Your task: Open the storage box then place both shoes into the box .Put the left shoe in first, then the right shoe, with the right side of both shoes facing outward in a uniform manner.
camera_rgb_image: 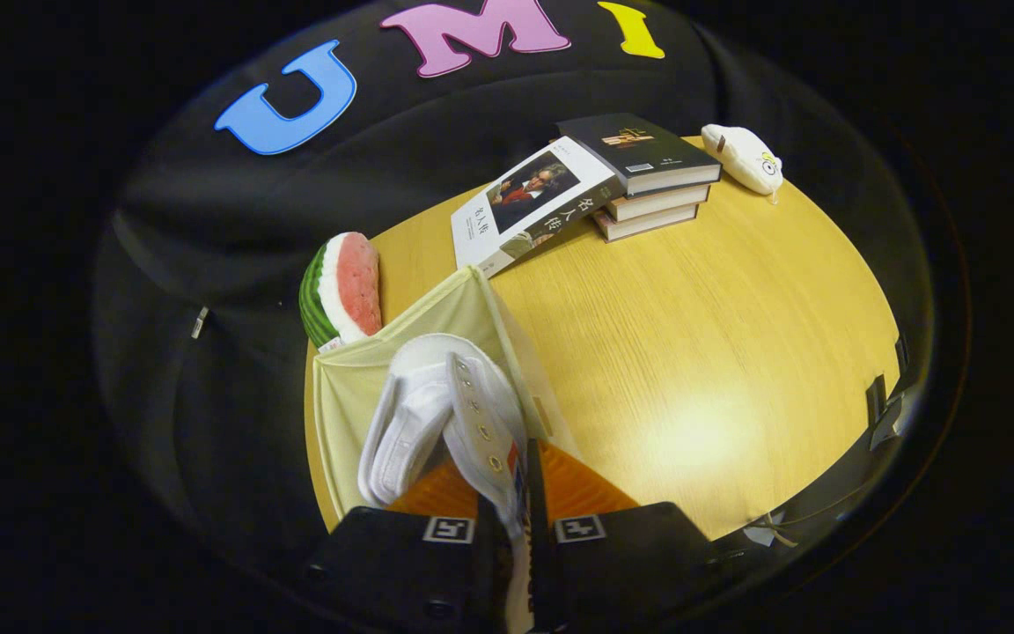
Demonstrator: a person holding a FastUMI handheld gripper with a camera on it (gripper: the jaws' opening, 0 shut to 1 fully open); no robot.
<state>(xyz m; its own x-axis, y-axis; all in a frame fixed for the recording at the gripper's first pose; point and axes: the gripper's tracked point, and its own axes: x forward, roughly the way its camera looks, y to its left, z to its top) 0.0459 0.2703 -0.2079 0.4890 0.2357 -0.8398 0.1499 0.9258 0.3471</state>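
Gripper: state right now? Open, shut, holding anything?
Gripper: shut on the white shoe, held over the open storage box.

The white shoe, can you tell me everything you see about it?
The white shoe looks like canvas, with metal eyelets along its open collar and a white rubber sole edge. The gripper is shut on its collar, holding it just ahead of the fingers, over the pale fabric storage box. Whether it touches the box cannot be told.
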